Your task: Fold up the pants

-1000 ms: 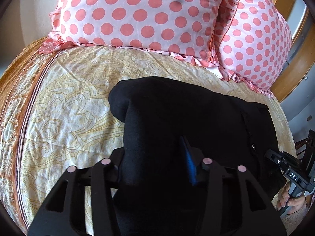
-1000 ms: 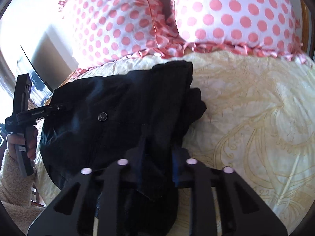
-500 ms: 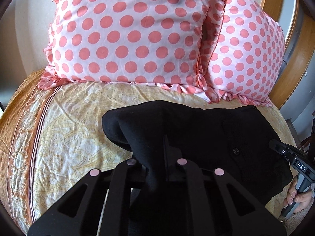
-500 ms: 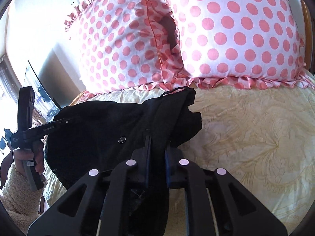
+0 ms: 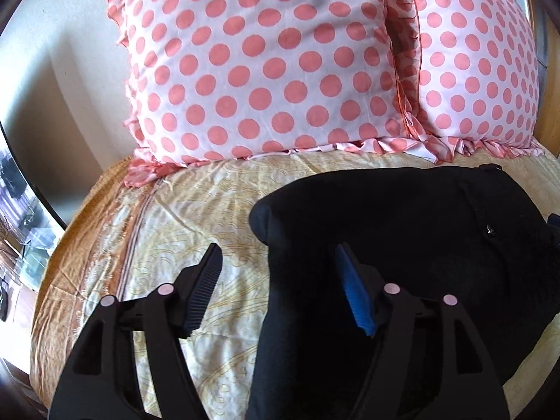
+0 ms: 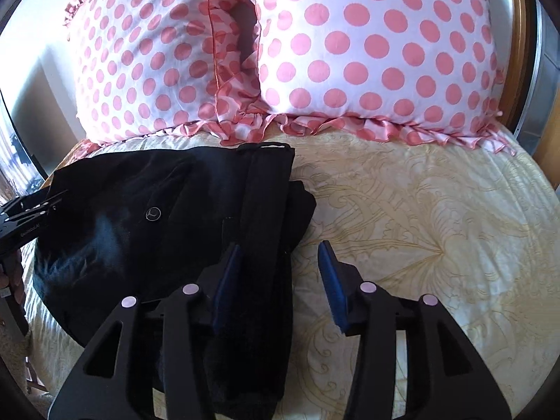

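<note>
Your left gripper [image 5: 278, 280] is wide open, with nothing pinched. One finger hangs over the bare bed cover [image 5: 168, 231] and the other over the black pants [image 5: 402, 245]. It looks like you let go so the folded edge can lie flat.

The pants sit in a folded pile on the bed, near the pillows [image 5: 266, 63] but not touching them. A small round button [image 6: 153, 213] shows on top.

Your right gripper [image 6: 280, 273] is wide open too and holds nothing. Its left finger is over the pants' right edge, where a strip of cloth runs up to a little loop. Its right finger is over the bed cover.

The fold looks nearly done. That right edge is bunched and may need smoothing. Nothing blocks you, but the pillows are close behind.
</note>
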